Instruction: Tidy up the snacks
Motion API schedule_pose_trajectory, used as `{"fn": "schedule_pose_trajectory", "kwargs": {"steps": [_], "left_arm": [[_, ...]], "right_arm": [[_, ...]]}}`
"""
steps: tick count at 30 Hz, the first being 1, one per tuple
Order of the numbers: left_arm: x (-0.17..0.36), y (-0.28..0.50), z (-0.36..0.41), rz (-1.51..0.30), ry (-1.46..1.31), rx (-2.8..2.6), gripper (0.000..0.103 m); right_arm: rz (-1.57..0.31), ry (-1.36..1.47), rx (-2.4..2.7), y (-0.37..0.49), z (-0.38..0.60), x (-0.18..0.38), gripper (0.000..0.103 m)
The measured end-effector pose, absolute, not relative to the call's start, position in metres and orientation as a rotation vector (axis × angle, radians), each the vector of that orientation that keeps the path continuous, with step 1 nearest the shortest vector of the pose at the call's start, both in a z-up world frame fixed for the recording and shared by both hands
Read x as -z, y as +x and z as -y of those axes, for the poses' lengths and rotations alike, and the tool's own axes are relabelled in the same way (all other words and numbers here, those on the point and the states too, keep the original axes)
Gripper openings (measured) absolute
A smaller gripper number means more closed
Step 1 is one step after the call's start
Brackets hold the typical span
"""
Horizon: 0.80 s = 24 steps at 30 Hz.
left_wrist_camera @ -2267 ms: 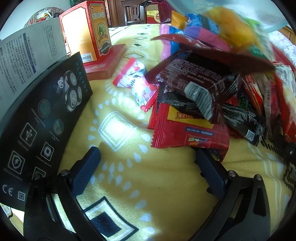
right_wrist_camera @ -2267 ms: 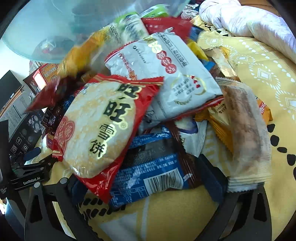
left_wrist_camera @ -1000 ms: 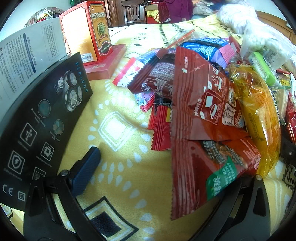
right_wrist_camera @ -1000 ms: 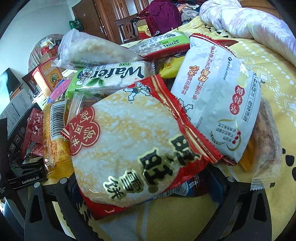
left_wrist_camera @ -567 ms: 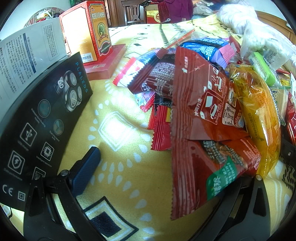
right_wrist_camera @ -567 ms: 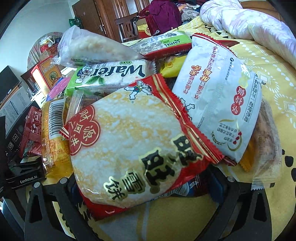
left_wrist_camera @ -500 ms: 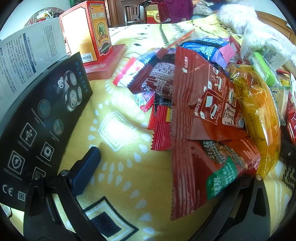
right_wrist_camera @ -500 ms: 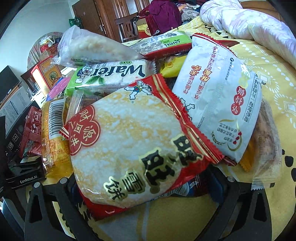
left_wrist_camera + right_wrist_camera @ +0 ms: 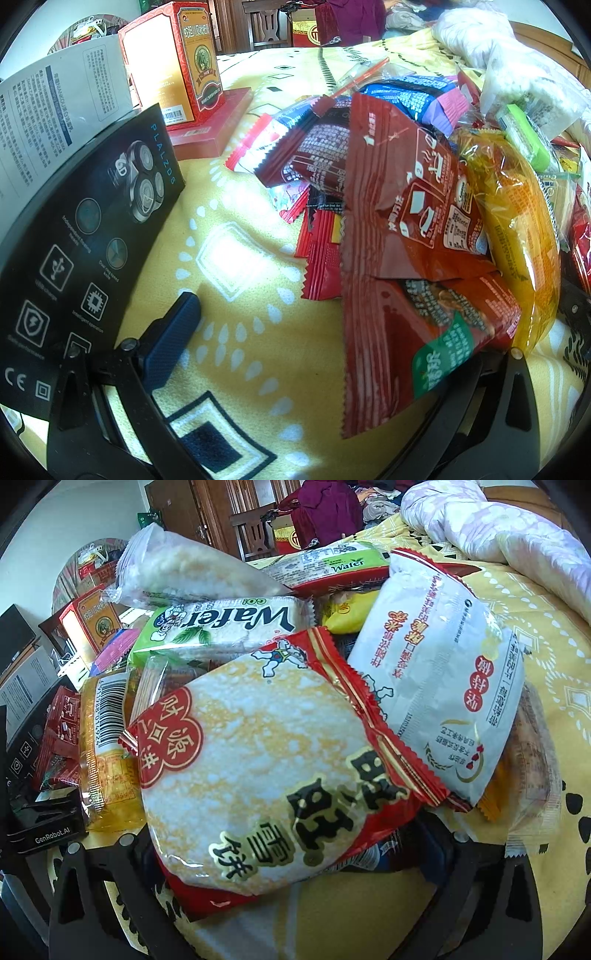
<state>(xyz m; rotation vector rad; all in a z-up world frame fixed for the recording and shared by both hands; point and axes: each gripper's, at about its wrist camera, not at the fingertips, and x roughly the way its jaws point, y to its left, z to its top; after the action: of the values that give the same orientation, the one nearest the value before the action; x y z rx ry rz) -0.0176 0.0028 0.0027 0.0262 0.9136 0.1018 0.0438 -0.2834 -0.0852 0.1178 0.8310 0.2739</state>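
The snacks lie in one loose heap on a yellow patterned bedspread, none yet sorted; nearest the right gripper is a round rice-cracker packet in red and white wrapping, lying over the gap between its two fingers and hiding the tips, so I cannot tell how wide that gripper stands or whether it has hold of anything; a white packet with red print leans against the cracker's upper right edge, and a green wafer pack and a clear bag of pale puffed pieces lie behind; by my judgement the cracker packet is light, air-filled and brittle inside, its film slick, so the crimped end seal is the safest hold rather than a squeeze across the middle; in the left view a long dark-red sachet strip drapes over the right side of the left gripper, whose left finger rests bare on the cloth with the jaws spread wide and nothing between them; an orange cellophane pack lies against the strip; a black shaver box and a red carton stand to the left, apart from the heap.
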Motion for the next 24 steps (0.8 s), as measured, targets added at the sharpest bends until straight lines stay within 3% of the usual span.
{"fn": "schedule_pose_trajectory", "kwargs": {"steps": [12,17,24], "left_arm": [[-0.003,-0.018,-0.003,-0.914,0.026,-0.101,0.103],[-0.003,-0.017,-0.003,-0.914,0.026,-0.102,0.103],[-0.003,-0.017,-0.003,-0.914,0.026,-0.102,0.103]], "right_arm": [[-0.845,0.102,-0.272,0.047,0.273,0.085,0.103],[-0.961,0.008,-0.312,0.048,0.267,0.076,0.103],[-0.909,0.068,-0.318,0.003,0.281,0.071,0.103]]}}
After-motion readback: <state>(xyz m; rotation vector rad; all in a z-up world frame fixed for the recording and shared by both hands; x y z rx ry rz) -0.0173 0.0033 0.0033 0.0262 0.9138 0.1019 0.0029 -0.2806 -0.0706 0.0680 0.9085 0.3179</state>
